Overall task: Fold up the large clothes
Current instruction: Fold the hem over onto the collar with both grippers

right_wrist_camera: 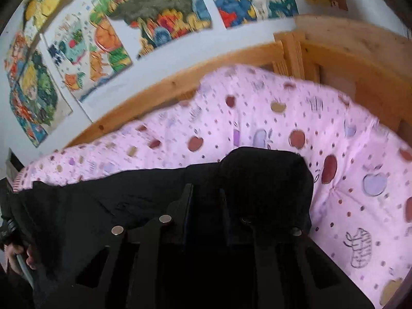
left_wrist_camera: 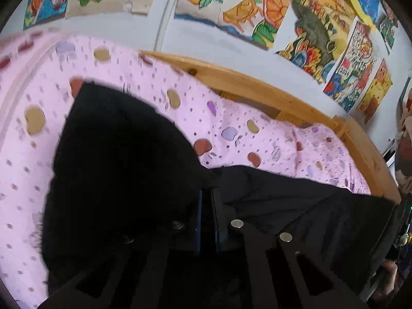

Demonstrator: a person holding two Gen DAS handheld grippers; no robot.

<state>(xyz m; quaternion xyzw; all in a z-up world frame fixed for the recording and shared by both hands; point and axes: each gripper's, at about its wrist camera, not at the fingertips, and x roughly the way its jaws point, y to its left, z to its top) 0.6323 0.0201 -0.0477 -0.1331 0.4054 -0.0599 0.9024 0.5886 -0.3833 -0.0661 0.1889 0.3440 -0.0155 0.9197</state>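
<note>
A large black garment (left_wrist_camera: 123, 159) is held up above a pink bed. In the left wrist view it bunches over the left finger and stretches taut to the right (left_wrist_camera: 309, 200). My left gripper (left_wrist_camera: 206, 203) is shut on its edge. In the right wrist view the same black garment (right_wrist_camera: 103, 206) stretches off to the left and drapes over the right finger (right_wrist_camera: 267, 180). My right gripper (right_wrist_camera: 206, 200) is shut on the cloth. The cloth hides the fingertips in both views.
The bed has a pink quilt (left_wrist_camera: 180, 108) printed with apples, also in the right wrist view (right_wrist_camera: 347, 180). A wooden bed frame (left_wrist_camera: 257, 82) runs along a white wall with colourful drawings (left_wrist_camera: 257, 7). A wooden headboard post (right_wrist_camera: 296, 51) stands at the right.
</note>
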